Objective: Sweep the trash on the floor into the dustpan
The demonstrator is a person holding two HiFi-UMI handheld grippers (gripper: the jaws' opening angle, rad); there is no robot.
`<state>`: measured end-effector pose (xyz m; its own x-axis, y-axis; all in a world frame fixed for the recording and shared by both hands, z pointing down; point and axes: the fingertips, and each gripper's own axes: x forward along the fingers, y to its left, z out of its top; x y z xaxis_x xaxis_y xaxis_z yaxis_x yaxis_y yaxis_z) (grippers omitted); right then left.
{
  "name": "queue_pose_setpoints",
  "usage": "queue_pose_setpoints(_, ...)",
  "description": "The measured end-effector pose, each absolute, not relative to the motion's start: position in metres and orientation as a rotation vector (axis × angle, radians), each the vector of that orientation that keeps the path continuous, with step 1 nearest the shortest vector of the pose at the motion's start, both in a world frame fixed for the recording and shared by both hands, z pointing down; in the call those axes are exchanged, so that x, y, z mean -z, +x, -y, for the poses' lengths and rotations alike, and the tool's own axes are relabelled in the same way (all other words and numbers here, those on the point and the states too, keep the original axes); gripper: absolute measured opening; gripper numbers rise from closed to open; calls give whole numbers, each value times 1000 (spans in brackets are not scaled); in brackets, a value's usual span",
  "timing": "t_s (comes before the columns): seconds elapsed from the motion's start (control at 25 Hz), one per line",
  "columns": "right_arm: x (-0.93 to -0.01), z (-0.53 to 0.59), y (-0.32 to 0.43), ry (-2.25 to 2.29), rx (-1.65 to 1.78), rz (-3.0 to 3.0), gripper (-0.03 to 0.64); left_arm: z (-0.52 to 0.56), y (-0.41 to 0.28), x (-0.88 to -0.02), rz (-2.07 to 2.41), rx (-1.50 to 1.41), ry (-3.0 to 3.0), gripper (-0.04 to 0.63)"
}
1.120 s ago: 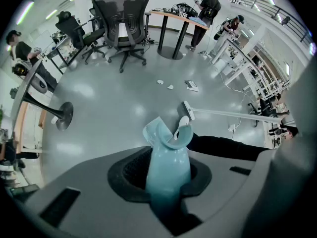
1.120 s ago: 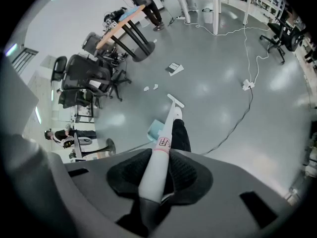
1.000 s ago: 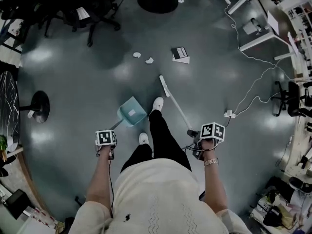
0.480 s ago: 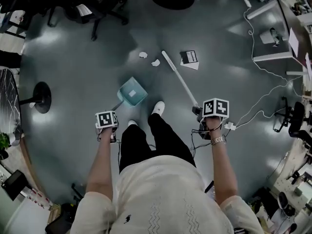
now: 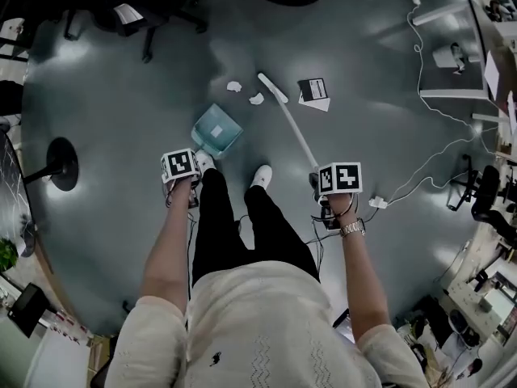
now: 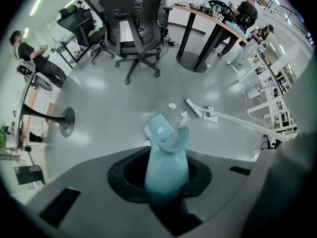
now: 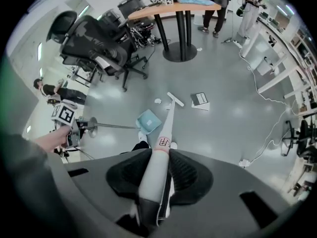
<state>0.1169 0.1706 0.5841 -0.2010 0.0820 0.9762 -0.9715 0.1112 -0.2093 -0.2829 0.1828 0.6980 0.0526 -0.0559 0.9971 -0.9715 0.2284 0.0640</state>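
Left gripper [image 6: 166, 180]: jaws clamped on the dustpan [image 5: 216, 131] handle. Right gripper [image 7: 156, 180]: clamped on the broom [image 5: 295, 132] shaft.

Pan is out ahead of the left foot, mouth turned toward the trash, likely to catch a straight sweep. Two paper wads [image 5: 256, 99] lie on the floor between pan and broom head [image 5: 272, 87], so the head looks set to draw them in.

Pan holds no trash; only a pale label shows inside. A flat card [image 5: 313, 91] lies just right of the head.

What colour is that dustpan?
The dustpan is pale teal; it shows best in the left gripper view.
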Motion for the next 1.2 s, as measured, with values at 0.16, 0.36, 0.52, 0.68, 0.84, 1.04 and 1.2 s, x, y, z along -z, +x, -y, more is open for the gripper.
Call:
queue_pose_setpoints(0.16,-587,-183,78,922,-1287,1337,117,-148,-297,-706,1277,-978,1098,91)
queue_pose_setpoints(0.36,-578,-201,28,929,-1300,1296,117,-120,-314,-710,1211,-918,1129,91)
queue_pose_setpoints(0.52,-567,-220,-3,900,-1414,1277,117,-108,-319,-714,1196,-913,1132,92)
queue_pose_setpoints(0.68,-553,-242,-30,859,-1519,1281,117,-102,-322,-714,1186,-912,1130,92)
queue_pose_setpoints(0.84,-532,-249,-43,855,-1708,1270,117,-107,-330,-715,1172,-946,1168,92)
queue_pose_setpoints(1.04,-509,-247,-41,888,-1886,1238,117,-114,-357,-707,1177,-940,1184,92)
queue_pose_setpoints(1.2,-494,-235,-39,926,-1849,1275,117,-130,-390,-702,1193,-915,1148,91)
